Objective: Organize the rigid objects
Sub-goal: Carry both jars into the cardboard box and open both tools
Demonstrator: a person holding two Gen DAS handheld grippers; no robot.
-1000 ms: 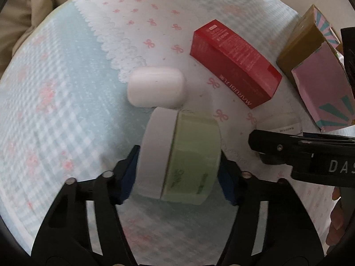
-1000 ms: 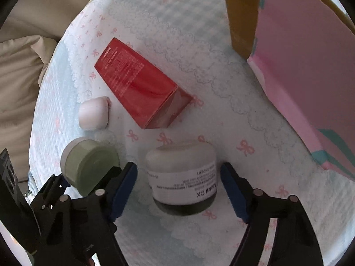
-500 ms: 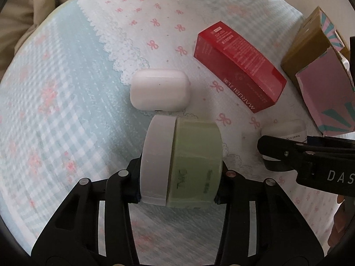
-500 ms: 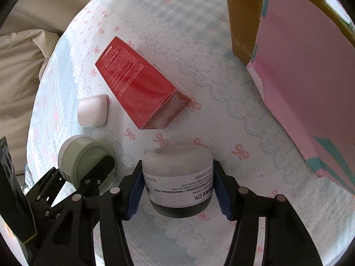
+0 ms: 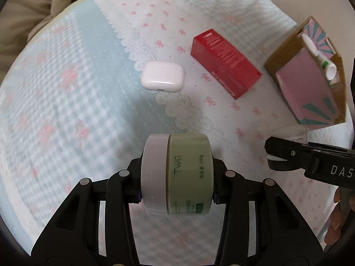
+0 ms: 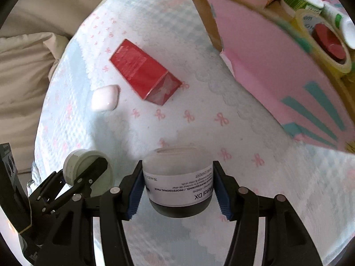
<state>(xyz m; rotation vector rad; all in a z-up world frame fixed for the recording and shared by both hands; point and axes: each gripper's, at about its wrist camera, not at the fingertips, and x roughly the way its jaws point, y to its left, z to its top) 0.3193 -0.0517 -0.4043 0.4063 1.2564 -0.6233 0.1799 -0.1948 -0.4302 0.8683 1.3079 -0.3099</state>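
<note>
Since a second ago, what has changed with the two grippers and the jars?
Both grippers closed and lifted. The left gripper clamped the green jar and raised it off the cloth; the right gripper clamped the white Medi DX jar and raised it too. The red box and white earbud case stayed put.

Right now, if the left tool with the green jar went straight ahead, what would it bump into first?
Probably the white case. It lies on the cloth ahead of the green jar, slightly left, though depth is hard to judge.
</note>
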